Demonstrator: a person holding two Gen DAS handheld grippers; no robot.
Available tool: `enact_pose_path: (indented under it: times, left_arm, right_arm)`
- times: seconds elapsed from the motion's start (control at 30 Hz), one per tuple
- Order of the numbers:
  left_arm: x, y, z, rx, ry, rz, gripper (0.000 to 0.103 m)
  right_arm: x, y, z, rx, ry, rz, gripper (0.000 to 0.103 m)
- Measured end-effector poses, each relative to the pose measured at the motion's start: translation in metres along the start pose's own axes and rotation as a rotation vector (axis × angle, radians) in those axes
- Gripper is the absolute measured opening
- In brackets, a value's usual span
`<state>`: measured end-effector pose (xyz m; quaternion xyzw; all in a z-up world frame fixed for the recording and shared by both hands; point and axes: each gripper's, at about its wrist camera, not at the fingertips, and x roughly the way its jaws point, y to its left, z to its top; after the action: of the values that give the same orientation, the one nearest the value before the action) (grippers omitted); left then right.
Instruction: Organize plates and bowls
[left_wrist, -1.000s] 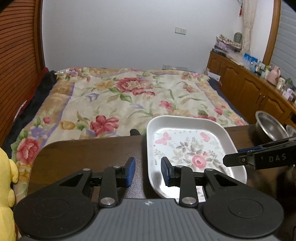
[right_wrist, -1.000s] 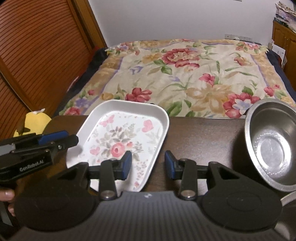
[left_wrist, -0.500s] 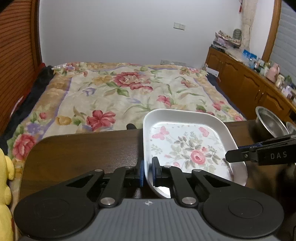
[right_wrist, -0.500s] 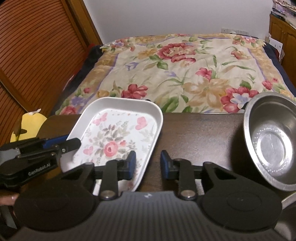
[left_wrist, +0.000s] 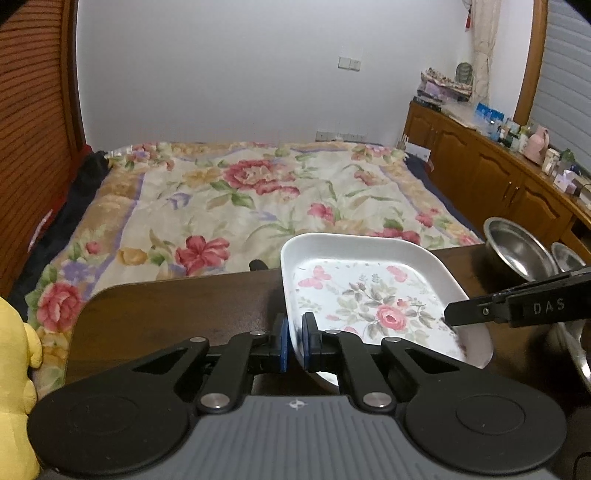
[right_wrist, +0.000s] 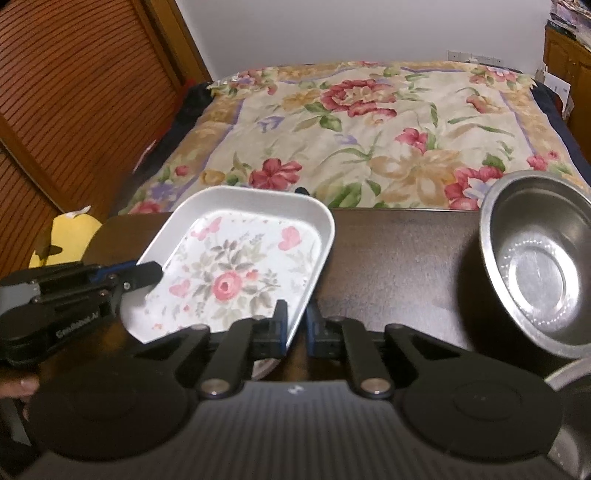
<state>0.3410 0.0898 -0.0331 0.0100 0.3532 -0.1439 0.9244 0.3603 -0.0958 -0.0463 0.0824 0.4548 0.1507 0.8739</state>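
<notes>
both tongs (left_wrist: 293, 341) (right_wrist: 295, 325) clamp the floral tray (left_wrist: 369, 295) over a dark table (right_wrist: 399, 258).

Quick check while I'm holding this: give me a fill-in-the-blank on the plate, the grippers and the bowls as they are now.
1. The left gripper is shut on the plate's ____ rim.
2. The right gripper pinches the opposite rim of the same floral plate, so ____ grippers hold it.
3. The steel bowl stands on the dark table, to the ____ of the plate in the right wrist view.
4. The plate's middle is printed with a pink ____.

Missing words: left; two; right; rose
</notes>
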Motion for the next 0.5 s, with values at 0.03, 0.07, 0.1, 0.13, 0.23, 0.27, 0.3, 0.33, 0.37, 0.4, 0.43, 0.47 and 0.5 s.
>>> enact_pose_path:
  times: [0.03,0.07,0.1,0.13,0.23,0.27,0.3,0.33,0.37,0.4,0.43,0.47,0.5]
  left_arm:
    - [-0.005,-0.002,0.000,0.003,-0.006,0.002,0.009]
    - [-0.010,-0.003,0.001,0.006,-0.013,0.004,0.009]
    - [-0.015,-0.005,0.001,0.010,-0.020,0.007,0.009]
    - [-0.019,-0.007,0.002,0.012,-0.026,0.009,0.009]
    - [-0.034,-0.012,0.003,0.019,-0.047,0.014,0.009]
    - [-0.039,-0.013,0.003,0.021,-0.052,0.015,0.009]
    - [-0.043,-0.015,0.002,0.021,-0.056,0.015,0.009]
    - [-0.048,-0.017,0.002,0.024,-0.062,0.016,0.009]
    - [-0.053,-0.019,0.001,0.026,-0.067,0.017,0.010]
    - [-0.057,-0.021,-0.001,0.028,-0.072,0.015,0.010]
    - [-0.062,-0.023,-0.002,0.026,-0.075,0.014,0.010]
    - [-0.066,-0.025,-0.004,0.025,-0.079,0.012,0.010]
    - [-0.070,-0.027,-0.006,0.025,-0.084,0.012,0.010]
  right_arm:
    - [-0.003,-0.001,-0.001,0.007,-0.004,0.011,0.012]
    - [-0.007,-0.001,-0.001,0.009,-0.011,0.018,0.012]
    - [-0.011,0.000,-0.002,0.010,-0.020,0.025,0.012]
    - [-0.014,0.000,-0.002,0.012,-0.027,0.033,0.012]
    - [-0.028,0.002,-0.004,0.016,-0.052,0.050,0.012]
    - [-0.032,0.003,-0.005,0.015,-0.060,0.054,0.012]
    - [-0.037,0.003,-0.007,0.014,-0.069,0.059,0.012]
    - [-0.040,0.003,-0.007,0.014,-0.076,0.063,0.012]
    - [-0.044,0.004,-0.009,0.012,-0.085,0.068,0.012]
    - [-0.049,0.004,-0.010,0.011,-0.091,0.072,0.012]
    - [-0.051,0.003,-0.011,0.010,-0.095,0.075,0.012]
    - [-0.055,0.004,-0.012,0.009,-0.101,0.078,0.012]
    - [-0.058,0.004,-0.014,0.008,-0.107,0.080,0.012]
